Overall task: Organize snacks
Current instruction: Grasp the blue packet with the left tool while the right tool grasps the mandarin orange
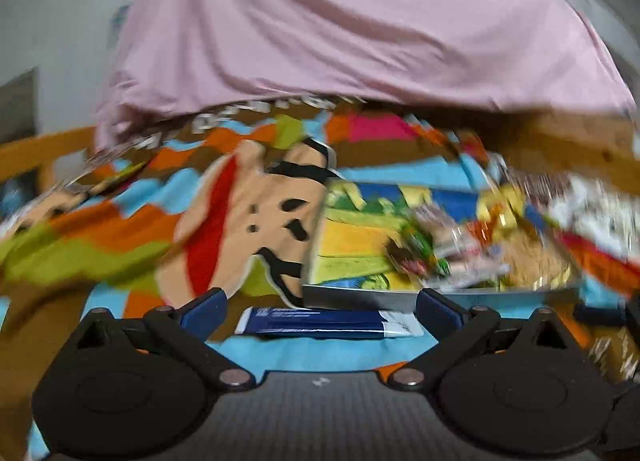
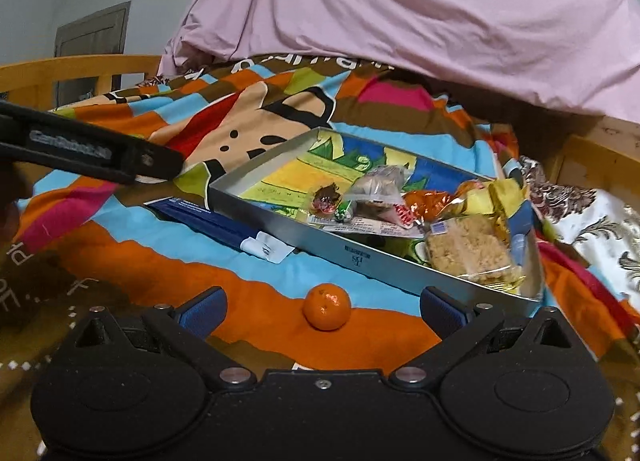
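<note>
While both claws gape: one tangerine point(image 2: 327, 312), one tray point(image 2: 384, 261).

A tray point(image 2: 372, 261) lies on the blanket point(image 2: 248, 269) across the middle and right of the right wrist view. Inside it, toward its right end, a heap of snack packets point(image 2: 384, 197) sits, with a crumbly bar in wrap point(image 2: 468, 249) at the lower right of the heap. A flat packet point(image 2: 224, 225) lies left of the tray, partly under its edge. A mandarin point(image 2: 327, 306) rests on the blanket below the tray, at lower centre. A draped cloth point(image 2: 400, 1) fills the top, behind everything.
</note>
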`<state>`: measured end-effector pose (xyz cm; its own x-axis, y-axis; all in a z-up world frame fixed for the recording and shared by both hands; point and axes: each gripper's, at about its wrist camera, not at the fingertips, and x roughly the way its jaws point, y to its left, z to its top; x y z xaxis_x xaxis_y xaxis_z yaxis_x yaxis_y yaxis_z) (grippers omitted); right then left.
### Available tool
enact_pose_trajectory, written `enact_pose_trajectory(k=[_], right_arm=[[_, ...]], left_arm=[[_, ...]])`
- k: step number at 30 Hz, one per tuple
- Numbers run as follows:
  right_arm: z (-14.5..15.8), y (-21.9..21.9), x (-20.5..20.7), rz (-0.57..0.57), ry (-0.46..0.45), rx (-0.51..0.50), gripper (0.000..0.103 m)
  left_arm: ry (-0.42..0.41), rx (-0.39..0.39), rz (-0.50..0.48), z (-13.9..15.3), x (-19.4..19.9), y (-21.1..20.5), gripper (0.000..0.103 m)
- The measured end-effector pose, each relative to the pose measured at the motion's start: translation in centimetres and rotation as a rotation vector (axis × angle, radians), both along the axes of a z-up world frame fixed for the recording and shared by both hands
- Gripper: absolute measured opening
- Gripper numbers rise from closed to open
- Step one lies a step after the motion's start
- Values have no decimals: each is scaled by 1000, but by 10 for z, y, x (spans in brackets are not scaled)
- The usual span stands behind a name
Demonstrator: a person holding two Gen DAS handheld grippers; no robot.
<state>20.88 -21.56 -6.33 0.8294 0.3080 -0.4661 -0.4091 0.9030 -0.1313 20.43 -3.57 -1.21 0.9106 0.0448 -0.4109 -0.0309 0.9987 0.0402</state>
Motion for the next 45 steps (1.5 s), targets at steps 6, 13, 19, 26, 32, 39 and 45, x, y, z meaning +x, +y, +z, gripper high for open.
enact_pose_trajectory(k=[6, 13, 19, 26, 32, 39, 45], right_arm=[[-8, -5, 27, 25, 88, 71, 102], [-9, -20, 51, 31, 181, 225, 102], [-12, -21, 66, 48, 248, 305, 99], [-21, -21, 70, 60, 288, 336, 98], [-20, -19, 74, 115, 334, 353, 101], [-9, -19, 67, 262, 389, 274, 102], [0, -24, 64, 235, 332, 243, 102]], left_arm=[[127, 63, -75, -15, 45, -3, 103], [267, 224, -270, -33, 95, 14, 103], [360, 226, -410, -38, 130, 30, 103], [499, 267, -534, -60, 158, 32, 103], [637, 150, -545, -60, 166, 41, 102], [783, 112, -648, -49, 142, 20, 102], [773, 23, -667, -37, 117, 16, 102]])
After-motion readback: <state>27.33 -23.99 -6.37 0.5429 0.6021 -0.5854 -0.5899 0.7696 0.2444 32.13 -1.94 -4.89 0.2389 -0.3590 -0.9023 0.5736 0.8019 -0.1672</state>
